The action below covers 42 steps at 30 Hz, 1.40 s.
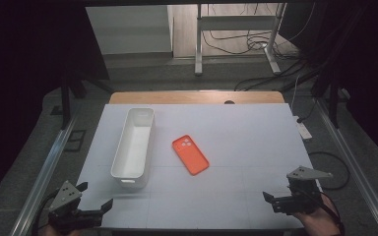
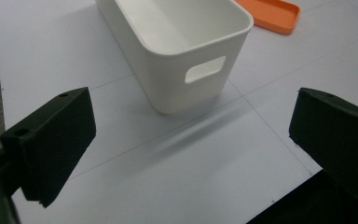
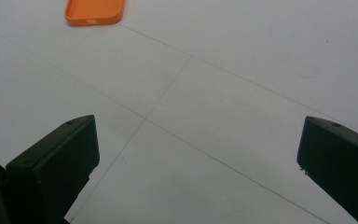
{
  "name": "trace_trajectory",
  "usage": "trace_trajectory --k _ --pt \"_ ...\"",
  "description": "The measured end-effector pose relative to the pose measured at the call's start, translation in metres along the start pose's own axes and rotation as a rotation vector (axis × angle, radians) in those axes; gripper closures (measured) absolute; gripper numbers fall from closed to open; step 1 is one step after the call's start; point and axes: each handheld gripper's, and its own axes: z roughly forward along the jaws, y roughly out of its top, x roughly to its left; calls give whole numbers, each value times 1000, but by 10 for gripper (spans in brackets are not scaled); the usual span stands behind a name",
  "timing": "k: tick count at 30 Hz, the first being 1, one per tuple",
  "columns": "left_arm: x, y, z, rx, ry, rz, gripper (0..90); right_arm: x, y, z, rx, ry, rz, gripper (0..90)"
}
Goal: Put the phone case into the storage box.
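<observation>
The orange phone case (image 1: 190, 155) lies flat near the middle of the high view, back side up with its camera cutout toward the upper left, angled across the white tabletop (image 1: 246, 142). Just to its left, apart from it, stands the long white bin (image 1: 133, 142), empty, its handle slot facing me in my left gripper view (image 2: 205, 70), where the case (image 2: 270, 14) peeks in at the upper right. In my right gripper view the case (image 3: 94, 11) sits at the top left, well off from my fingers.

My left gripper (image 1: 94, 196) hangs at the lower left of the high view, near the bin's close end, its fingers (image 2: 51, 140) spread wide with nothing between them. My right gripper (image 1: 270, 199) waits at the lower right, its fingers (image 3: 56, 163) likewise spread and empty, over bare tabletop.

I judge the work to be getting the case into the bin, and nothing is gripped yet. The case is thin and lies flush, so my fingers may skid over its edge and only push it along the smooth surface. Its soft walls could buckle under a pinch and slip out on the lift. Coming in from the left, I could knock the light bin and shift it.
</observation>
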Motion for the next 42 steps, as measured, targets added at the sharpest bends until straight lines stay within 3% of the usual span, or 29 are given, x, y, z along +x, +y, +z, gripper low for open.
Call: trace_trajectory --k 42 --pt "0 0 1 9 2 4 19 1 44 27 -2 82 -74 0"
